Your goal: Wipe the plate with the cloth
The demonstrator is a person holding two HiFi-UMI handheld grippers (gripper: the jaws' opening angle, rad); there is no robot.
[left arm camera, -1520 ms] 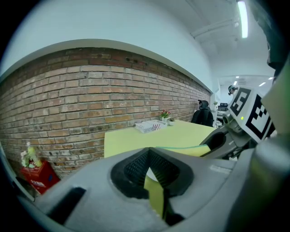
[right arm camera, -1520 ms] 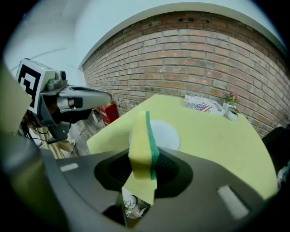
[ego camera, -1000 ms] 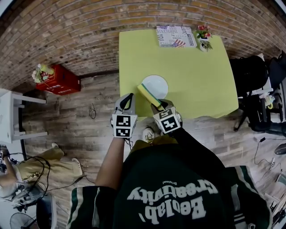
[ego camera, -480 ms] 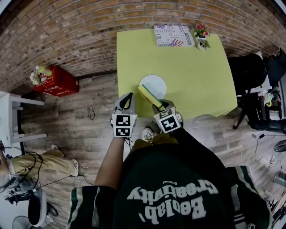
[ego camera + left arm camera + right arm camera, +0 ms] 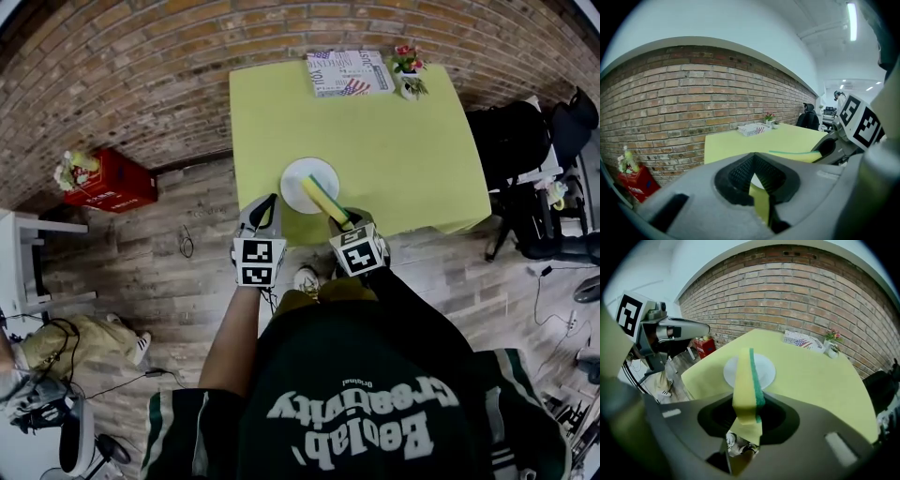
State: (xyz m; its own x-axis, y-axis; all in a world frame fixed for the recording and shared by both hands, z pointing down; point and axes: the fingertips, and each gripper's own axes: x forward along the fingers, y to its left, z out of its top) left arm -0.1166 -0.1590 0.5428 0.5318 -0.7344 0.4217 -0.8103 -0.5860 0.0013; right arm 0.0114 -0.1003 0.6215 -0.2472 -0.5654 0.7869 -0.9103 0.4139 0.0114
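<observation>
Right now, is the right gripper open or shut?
Shut: the right gripper clamps the yellow sponge between its jaws.

Shows a smooth white plate (image 5: 298,173) on a matt yellow-green table (image 5: 403,141). Pairs soft yellow foam with a rough green face in the cloth (image 5: 323,199), beside the matt grey plastic of the right gripper (image 5: 339,221). Adds grained wood floor (image 5: 187,281) and rough brick wall (image 5: 122,84).

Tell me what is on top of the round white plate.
The round white plate shows a bare surface. The yellow-and-green sponge held in the right gripper crosses its near edge, hiding that part; contact cannot be told.
</observation>
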